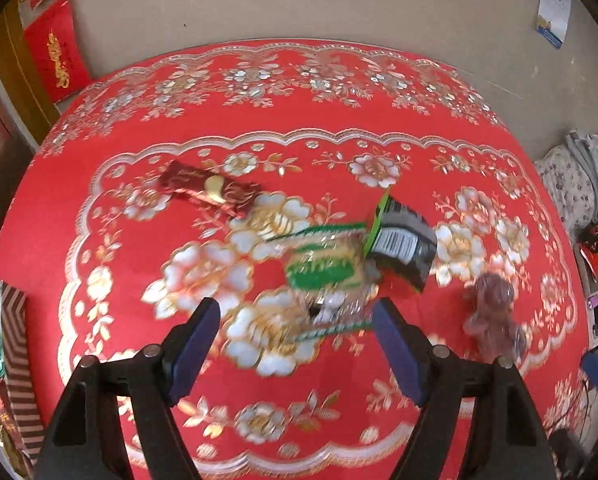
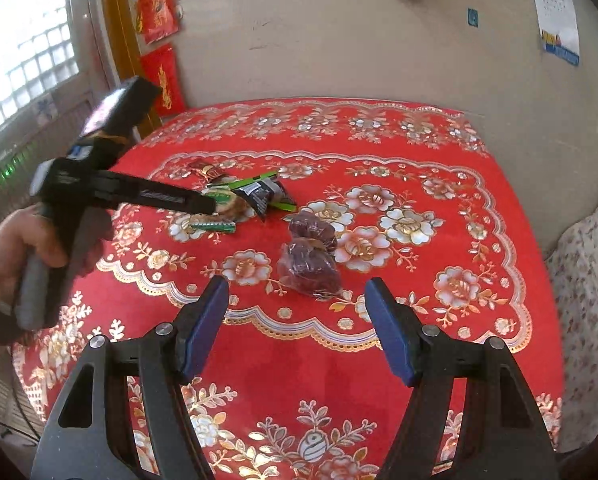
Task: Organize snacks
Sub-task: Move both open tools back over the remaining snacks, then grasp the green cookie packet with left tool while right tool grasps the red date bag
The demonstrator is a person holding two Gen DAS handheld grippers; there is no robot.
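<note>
L hand-held gripper (image 1: pixel 297 322) spread wide over green packet (image 1: pixel 323 268); R hand-held gripper (image 2: pixel 297 306) released, empty.

Four kinds of snack lie on the red floral tablecloth (image 2: pixel 439 340).

Dark red wrapped bar (image 1: pixel 211 192): flat, gold print, lying farthest back and to the left, apart from the rest.

Clear packet with green label (image 1: pixel 323 272): pale biscuit-like contents, crinkled, green serrated end seals. Blurred in the left wrist view.

Black packet (image 1: pixel 403 244): barcode side up, green edge, tilted, touching and partly overlapping the clear packet's right end.

Two clear-wrapped dark red pieces (image 2: pixel 309 258): lumpy, date-like, one just behind the other and touching, lying to the right of the packets, nearer the table's front edge.
</note>
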